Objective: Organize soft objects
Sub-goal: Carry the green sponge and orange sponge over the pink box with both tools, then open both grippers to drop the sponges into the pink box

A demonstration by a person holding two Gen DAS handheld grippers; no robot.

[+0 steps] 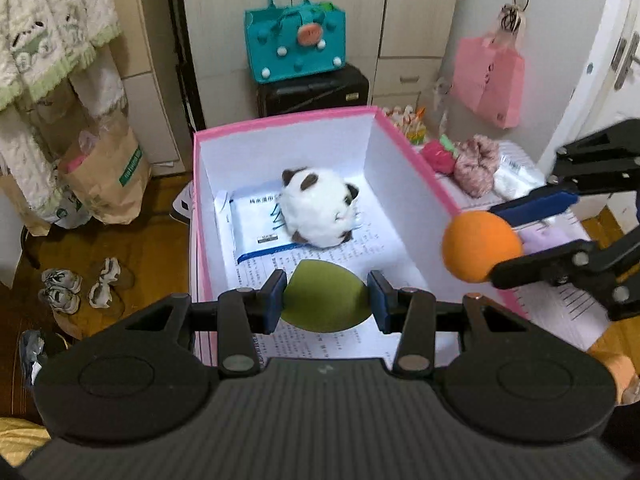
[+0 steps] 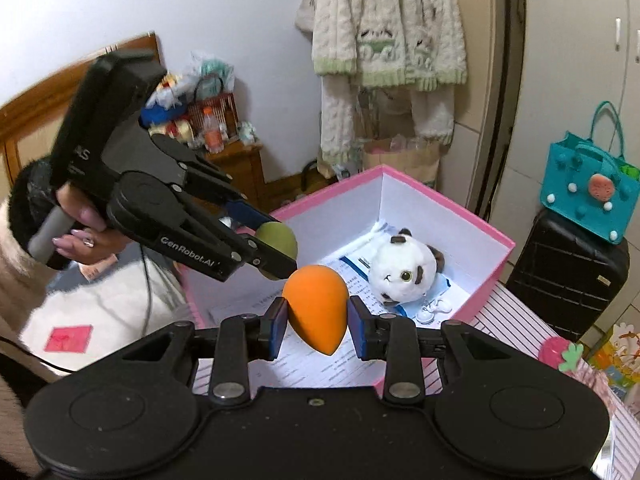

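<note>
Two tools over pink box [image 1: 280, 128], left tool [image 1: 326, 300] clamped on green sponge [image 1: 326, 296], right tool [image 2: 318, 322] clamped on orange sponge [image 2: 316, 304], plush face [image 2: 404, 272] and "GenRobot.AI" lettering [image 2: 188, 252] only in right view

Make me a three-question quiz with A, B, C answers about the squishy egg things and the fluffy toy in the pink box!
1. Where is the plush toy?
A. Inside the pink box
B. On the black suitcase
C. In the teal bag

2. What colour is the sponge held by the right gripper?
A. Green
B. Orange
C. Pink

3. What state is the left gripper in?
A. Open and empty
B. Shut on the green sponge
C. Shut on the plush toy

Answers:
1 A, the toy lies on the box floor, partly on a wipes packet.
2 B, the orange sponge sits between that gripper's blue fingers.
3 B, the green sponge is squeezed between its fingers above the box.
</note>
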